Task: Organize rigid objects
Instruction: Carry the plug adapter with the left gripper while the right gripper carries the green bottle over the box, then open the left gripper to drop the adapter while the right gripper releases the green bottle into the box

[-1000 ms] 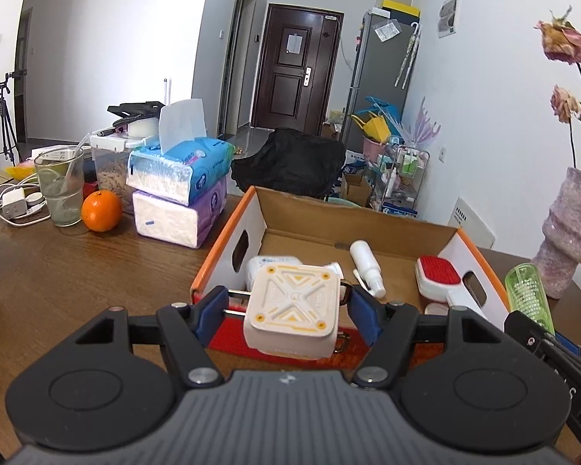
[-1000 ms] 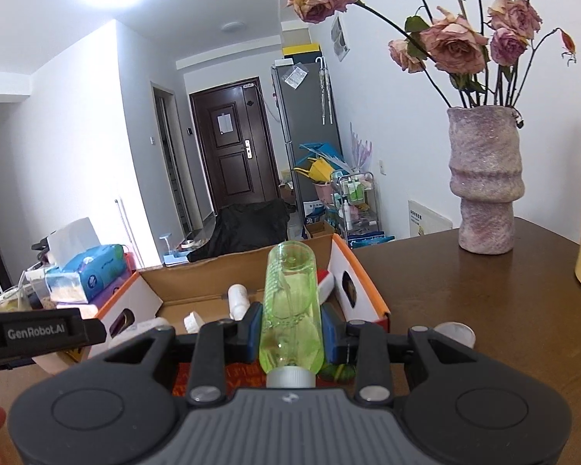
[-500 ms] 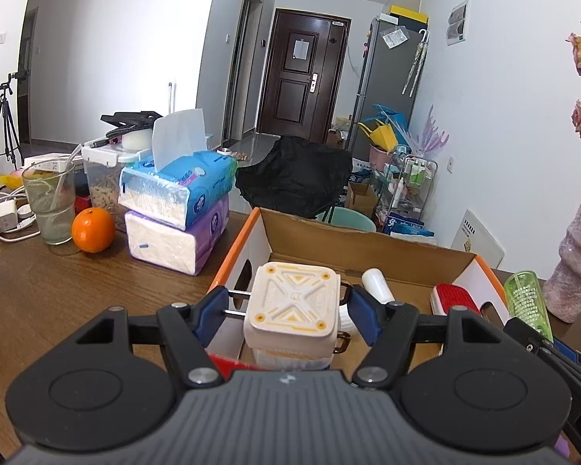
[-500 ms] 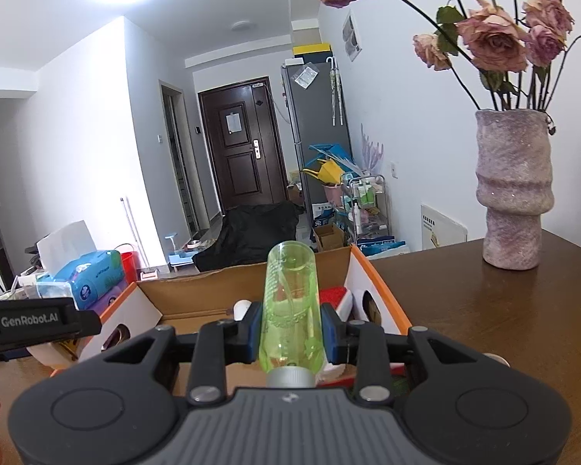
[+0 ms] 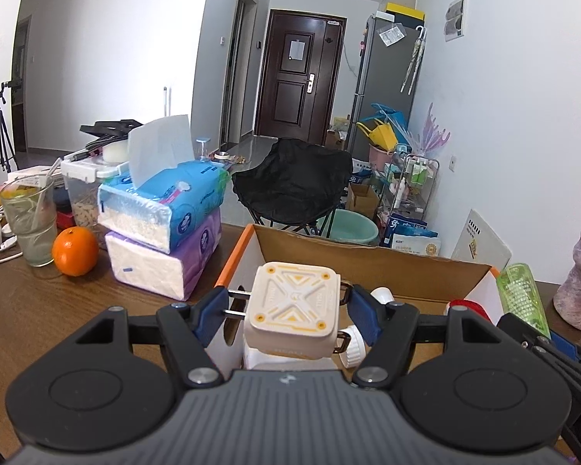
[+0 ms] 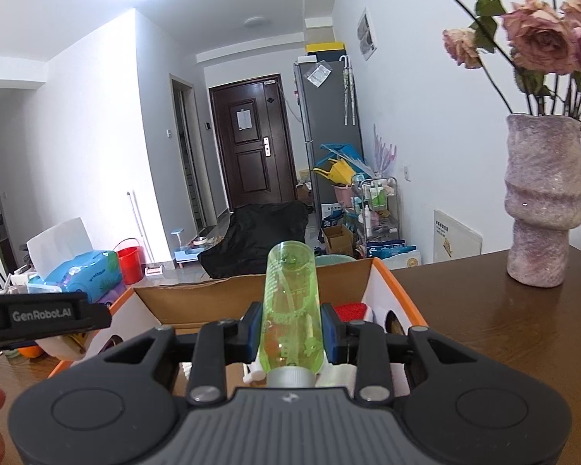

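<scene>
My left gripper is shut on a cream charger plug with orange markings, its prongs pointing left, held over the near edge of the open cardboard box. My right gripper is shut on a clear green bottle with a silver cap, held over the same box. The green bottle also shows in the left wrist view. Inside the box lie a white bottle and a red brush.
Two stacked tissue packs, an orange and a glass stand left of the box. A purple vase with dried roses stands on the brown table at the right. The left gripper's body is close on the left.
Both grippers have moved forward over the box and tilted up, each still holding its object. The box floor has dropped out of sight below the fingers.
</scene>
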The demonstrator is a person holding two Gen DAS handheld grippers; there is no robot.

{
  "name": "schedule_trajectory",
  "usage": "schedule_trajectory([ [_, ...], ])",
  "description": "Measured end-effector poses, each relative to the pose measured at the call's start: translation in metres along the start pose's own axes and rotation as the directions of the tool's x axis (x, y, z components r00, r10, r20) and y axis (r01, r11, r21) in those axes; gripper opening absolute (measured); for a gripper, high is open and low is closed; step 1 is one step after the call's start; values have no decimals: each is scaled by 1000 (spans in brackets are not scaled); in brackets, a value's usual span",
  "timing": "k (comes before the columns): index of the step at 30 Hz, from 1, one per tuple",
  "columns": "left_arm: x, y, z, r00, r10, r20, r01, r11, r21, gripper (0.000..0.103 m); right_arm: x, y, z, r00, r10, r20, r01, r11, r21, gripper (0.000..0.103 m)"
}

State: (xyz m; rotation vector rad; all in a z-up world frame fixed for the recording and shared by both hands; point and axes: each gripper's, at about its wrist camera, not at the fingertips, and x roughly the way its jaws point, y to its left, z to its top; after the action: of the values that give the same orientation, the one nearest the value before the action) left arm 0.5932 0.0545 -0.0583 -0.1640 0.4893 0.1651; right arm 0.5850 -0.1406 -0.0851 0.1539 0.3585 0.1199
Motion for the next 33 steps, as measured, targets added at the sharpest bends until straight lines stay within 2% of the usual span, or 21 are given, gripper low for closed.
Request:
schedule_trajectory([
  [14, 30, -5, 7, 1000, 4, -14, -3, 999, 49, 69, 35, 6, 4, 1000, 12, -27, -14, 999, -45, 30],
  [18, 31, -4, 5, 1000, 9, -28, -8, 998, 55, 70, 40, 3, 5, 995, 20, -94, -25, 999, -48, 31],
  [19, 29, -3, 5, 1000, 10, -21, -9, 998, 61, 74, 40, 2, 5, 994, 17, -107, -21, 999, -39, 35],
  [20, 27, -3, 5, 1000, 13, -16, -12, 998, 68, 84, 38, 0, 6, 994, 11, -111, -15, 999, -37, 42],
  [21, 24, -3, 5, 1000, 17, -2, -17, 997, 71, 93, 37, 0, 7, 994, 1, -113, -5, 999, -40, 63],
  [22, 21, -3, 5, 1000, 25, 15, -26, 997, 73, 98, 34, 0, 7, 995, -14, -100, 10, 999, -43, 74],
  [23, 18, -3, 6, 999, 29, 29, -31, 997, 77, 102, 32, 0, 8, 996, -31, -84, 27, 999, -45, 91],
  [24, 16, -3, 6, 999, 32, 40, -35, 996, 78, 103, 28, 0, 9, 997, -49, -65, 46, 998, -45, 96],
  [28, 14, -1, 9, 999, 34, 37, -37, 997, 61, 103, 23, -5, 12, 997, -58, -57, 57, 998, -26, 103],
  [33, 15, -2, 9, 999, 37, 25, -39, 998, 57, 103, 21, -6, 12, 996, -65, -58, 63, 997, -33, 103],
])
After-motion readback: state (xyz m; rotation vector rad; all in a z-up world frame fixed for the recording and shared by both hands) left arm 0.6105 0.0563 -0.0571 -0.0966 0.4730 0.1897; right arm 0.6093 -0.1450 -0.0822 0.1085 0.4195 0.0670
